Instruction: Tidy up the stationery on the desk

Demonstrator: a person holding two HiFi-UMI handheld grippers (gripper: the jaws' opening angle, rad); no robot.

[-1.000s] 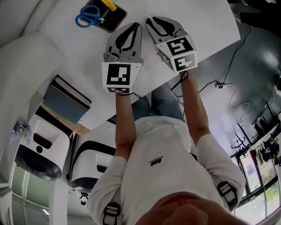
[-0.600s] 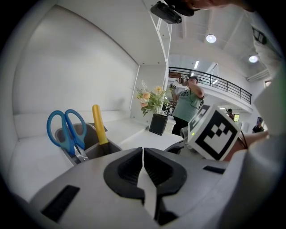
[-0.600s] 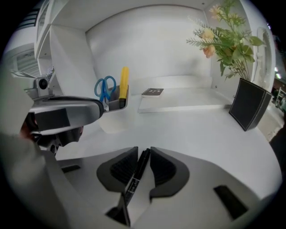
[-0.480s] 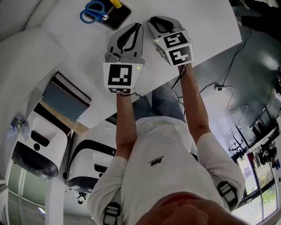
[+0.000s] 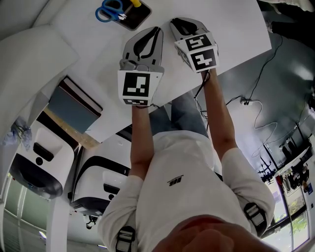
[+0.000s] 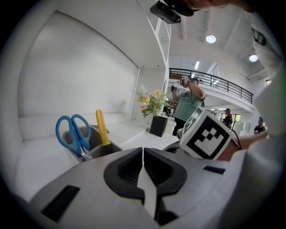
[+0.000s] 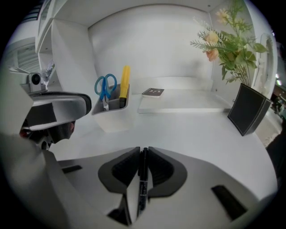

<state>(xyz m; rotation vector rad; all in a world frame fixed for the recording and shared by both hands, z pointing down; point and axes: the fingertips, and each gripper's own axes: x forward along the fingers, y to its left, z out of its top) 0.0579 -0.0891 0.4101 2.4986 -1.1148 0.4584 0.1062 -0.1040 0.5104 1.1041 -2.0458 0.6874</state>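
A grey pen holder (image 7: 110,105) stands on the white desk (image 7: 192,129), with blue scissors (image 7: 105,87) and a yellow marker (image 7: 125,81) upright in it. My right gripper (image 7: 142,154) is shut on a black pen (image 7: 141,181) that lies along the gap between its jaws, which have just been closing. My left gripper (image 6: 143,154) is shut, nothing between its jaws. In the head view both grippers sit side by side over the desk, left (image 5: 156,30) and right (image 5: 173,22), a little short of the holder (image 5: 132,14). The left gripper view has the scissors (image 6: 73,134) and marker (image 6: 102,127) ahead to the left.
A small spiral notebook (image 7: 153,92) lies on a raised white shelf behind the holder. A black pot (image 7: 250,114) with flowers (image 7: 230,42) stands at the desk's right. White walls enclose the back and left. The desk's front edge (image 5: 231,64) runs just behind the grippers.
The right gripper has tilted a little and its jaws have drawn closer together. The left gripper has kept its place.
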